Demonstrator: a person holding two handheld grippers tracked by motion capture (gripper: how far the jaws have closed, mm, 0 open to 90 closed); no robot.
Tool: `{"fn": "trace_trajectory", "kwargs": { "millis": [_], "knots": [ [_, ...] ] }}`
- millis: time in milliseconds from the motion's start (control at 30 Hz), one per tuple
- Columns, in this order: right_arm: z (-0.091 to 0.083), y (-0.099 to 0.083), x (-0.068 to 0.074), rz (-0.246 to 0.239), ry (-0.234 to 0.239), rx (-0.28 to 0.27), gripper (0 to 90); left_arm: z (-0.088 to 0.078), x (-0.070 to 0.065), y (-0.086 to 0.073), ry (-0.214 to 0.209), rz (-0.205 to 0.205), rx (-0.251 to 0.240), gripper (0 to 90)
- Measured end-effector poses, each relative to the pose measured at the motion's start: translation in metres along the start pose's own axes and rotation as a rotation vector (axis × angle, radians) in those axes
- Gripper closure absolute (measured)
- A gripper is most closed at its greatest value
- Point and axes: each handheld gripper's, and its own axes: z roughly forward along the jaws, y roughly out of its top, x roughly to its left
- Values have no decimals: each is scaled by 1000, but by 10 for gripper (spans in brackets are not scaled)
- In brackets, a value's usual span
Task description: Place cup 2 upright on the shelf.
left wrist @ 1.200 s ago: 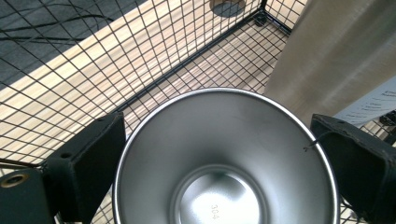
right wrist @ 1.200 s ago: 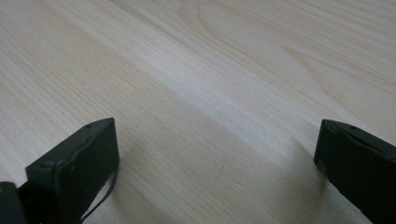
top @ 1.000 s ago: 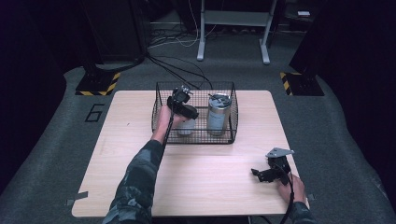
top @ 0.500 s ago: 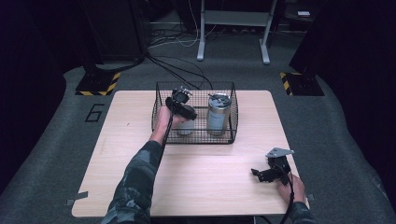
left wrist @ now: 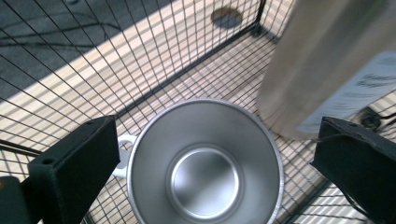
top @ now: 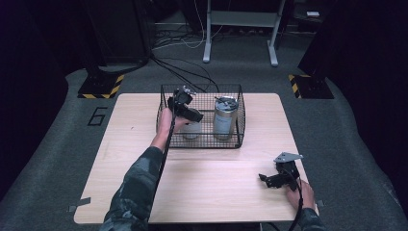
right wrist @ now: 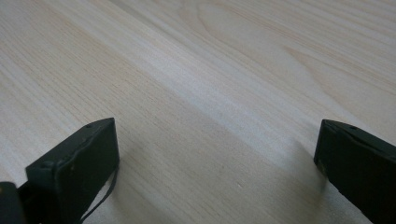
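Note:
A black wire basket (top: 202,144) stands at the back middle of the wooden table (top: 216,192). Inside it are a steel cup (top: 191,131) with a small white handle and, to its right, a tall steel canister (top: 224,118) with a label. My left gripper (top: 188,111) hangs over the basket's left half, open. In the left gripper view its jaws are spread wide on either side of the cup (left wrist: 205,168), seen from above and empty, with the canister (left wrist: 327,60) beside it. My right gripper (top: 269,180) rests open near the table's front right corner, nothing between its jaws.
The basket's mesh walls (left wrist: 140,56) rise close around the cup. In the right gripper view, bare wood (right wrist: 233,56) lies under the right gripper (right wrist: 217,126). Dark carpet, cables and stand legs (top: 240,53) lie behind the table.

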Motion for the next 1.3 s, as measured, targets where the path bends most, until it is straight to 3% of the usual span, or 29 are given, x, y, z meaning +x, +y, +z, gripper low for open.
{"fn": "trace_trajectory", "kwargs": {
  "millis": [233, 500, 800, 933, 1300],
  "knots": [
    [0, 0, 0, -5, 2, -1, 0, -28, -10, 0, -13, 40, -59, 2],
    [0, 0, 0, -1, 0, 0, 0, -54, -24, -11, -16, 80, -88, 3],
    [0, 0, 0, -5, 2, -2, 0, -82, -33, -38, -8, 98, -131, 3],
    [0, 0, 0, -1, 1, 0, 0, -92, -34, -52, -6, 106, -127, 3],
    [0, 0, 0, -1, 1, 0, 0, -114, -39, -92, 33, 107, -154, 10]
  ]
}}
